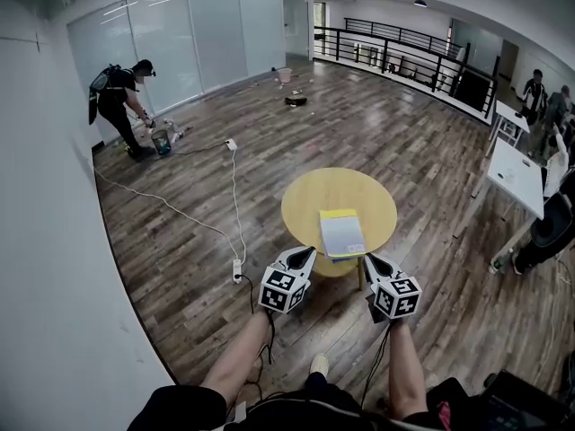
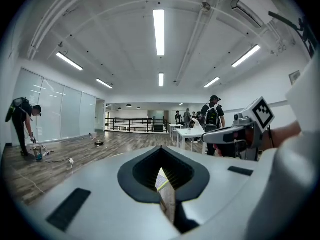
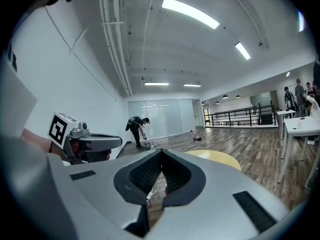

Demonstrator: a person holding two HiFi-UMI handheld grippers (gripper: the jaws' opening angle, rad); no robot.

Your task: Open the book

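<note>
The task has not visibly begun. The book (image 1: pixel 342 233) lies flat and closed on the round yellow worktop (image 1: pixel 305 196), in the worktop's 5 o'clock part and close to its near rim. Its pale cover faces up, and a yellow strip shows along its far edge. No page or cover is lifted.

The left hand-held gripper (image 1: pixel 305 254) sits at about 7 o'clock of the book, just off the worktop's rim. Its jaws are closed with nothing between them, and only a sliver of the scene beyond shows through the gap under the tips. The right hand-held gripper (image 1: pixel 369 259) sits at about 5 o'clock of the book, also closed and empty. Both point roughly level toward 12 o'clock, near the book, and neither appears to touch it.

By my judgement, everything is left to do:
- bring one gripper to a cover edge;
- get under or catch that edge;
- swing the cover over, likely with the other gripper steadying the book.

I cannot tell from here which side carries the spine.
</note>
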